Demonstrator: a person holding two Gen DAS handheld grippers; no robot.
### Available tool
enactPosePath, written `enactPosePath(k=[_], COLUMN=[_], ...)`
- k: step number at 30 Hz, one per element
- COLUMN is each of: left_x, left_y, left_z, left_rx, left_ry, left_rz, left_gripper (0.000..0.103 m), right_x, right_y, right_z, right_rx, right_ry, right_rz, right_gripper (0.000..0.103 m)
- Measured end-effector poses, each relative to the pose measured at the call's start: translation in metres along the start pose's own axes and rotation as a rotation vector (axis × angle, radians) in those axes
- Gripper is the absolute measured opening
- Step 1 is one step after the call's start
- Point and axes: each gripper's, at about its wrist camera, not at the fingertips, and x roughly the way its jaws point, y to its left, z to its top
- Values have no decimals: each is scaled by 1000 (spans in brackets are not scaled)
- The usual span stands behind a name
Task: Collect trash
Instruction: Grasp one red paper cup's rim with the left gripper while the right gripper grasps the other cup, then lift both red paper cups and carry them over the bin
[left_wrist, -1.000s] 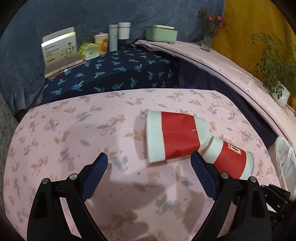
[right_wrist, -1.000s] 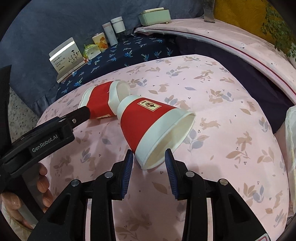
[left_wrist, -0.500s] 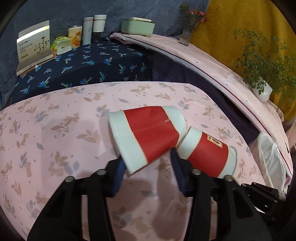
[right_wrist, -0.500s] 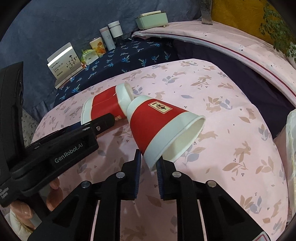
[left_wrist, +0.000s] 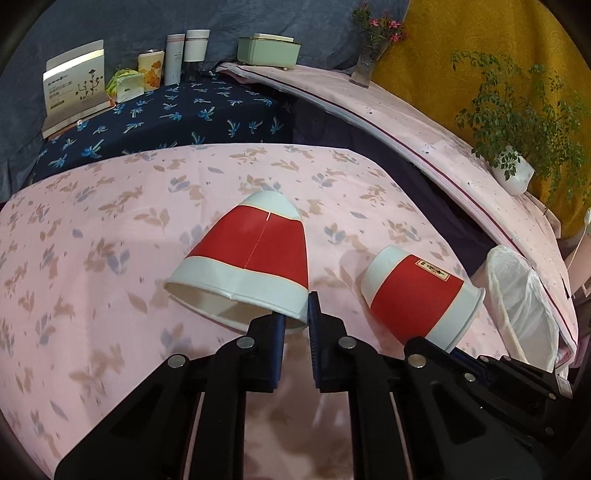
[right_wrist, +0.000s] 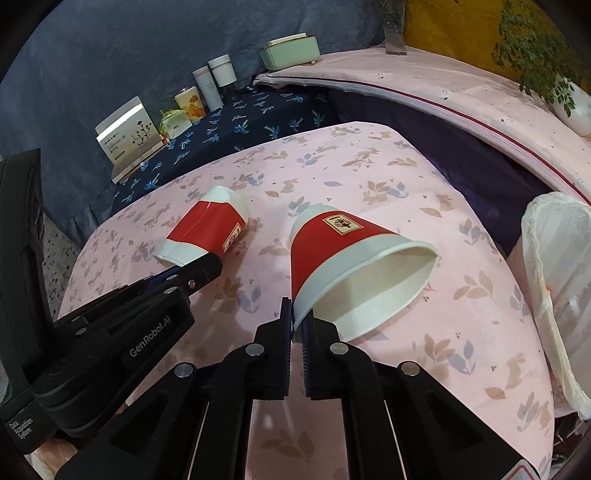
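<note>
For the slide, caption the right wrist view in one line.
Right tongs pinch the rim of a red-and-white paper cup on the pink floral cloth, beside a white-bagged bin.

Pink leaf-print tablecloth (left_wrist: 110, 221) covers table; cups held in jaws.

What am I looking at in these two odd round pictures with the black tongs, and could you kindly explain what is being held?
There is no robot here: a person carries a pair of hand-held tongs in each hand, and each pair has a wide-angle camera looking along its fingers.

One picture comes from the left tongs, the other from the right tongs.

Both look down on a pink leaf-print cloth. Each pair has just been closing and now pinches the rim of a red and white paper cup: the left cup, the right cup. Each cup also shows in the other picture.

At the right edge stands a bin lined with a white bag, probably where the cups go. Boxes and plants sit behind.
</note>
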Motion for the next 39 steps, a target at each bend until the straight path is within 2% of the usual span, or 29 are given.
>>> enactPosePath(k=[14, 39], left_x=[-38, -56], left_y=[-56, -162], left_z=[-51, -56], left_rx=[-13, 124], left_ry=[19, -6], left_rz=[6, -59], left_gripper=[10, 5], right_x=[-58, -134], right_y=[-33, -126], right_z=[-41, -51], right_rx=[21, 170], right_ry=[-38, -173], right_rz=[-12, -61], right_gripper=[5, 5])
